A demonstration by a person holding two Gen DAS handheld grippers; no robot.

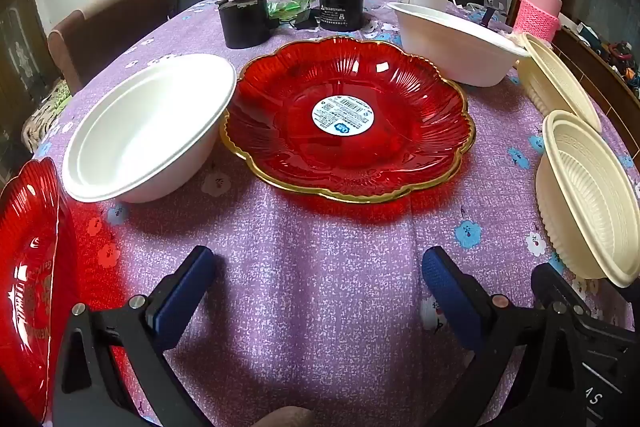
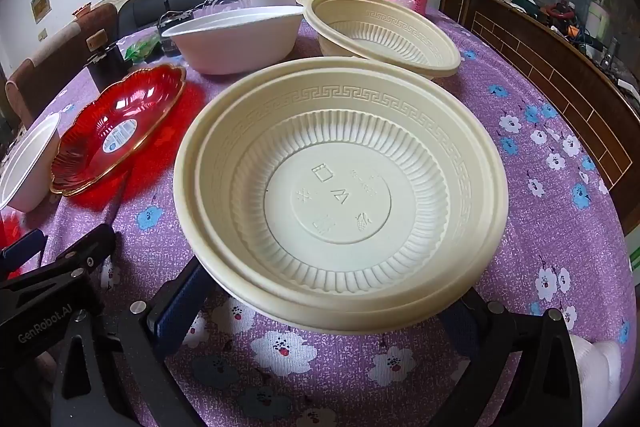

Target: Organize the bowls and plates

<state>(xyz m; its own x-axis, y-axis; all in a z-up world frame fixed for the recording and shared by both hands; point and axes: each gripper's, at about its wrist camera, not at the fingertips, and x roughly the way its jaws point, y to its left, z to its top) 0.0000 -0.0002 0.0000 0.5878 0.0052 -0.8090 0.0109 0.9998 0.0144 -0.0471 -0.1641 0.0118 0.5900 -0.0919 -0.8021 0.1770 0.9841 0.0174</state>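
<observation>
Both jaws stood wide apart: the left gripper point(image 1: 318, 271) hovered empty below the scalloped gold-rimmed red glass plate point(image 1: 348, 119) mid-frame, the right gripper point(image 2: 328, 291) flanking the near ribbed cream plastic bowl point(image 2: 340, 187) at centre frame.

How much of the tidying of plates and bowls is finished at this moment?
Nothing looks stacked yet. Both white bowls, both cream bowls and both red plates sit apart on the tablecloth. The left gripper and right gripper are open and empty; the right sits at the near cream bowl. All sorting remains.
</observation>
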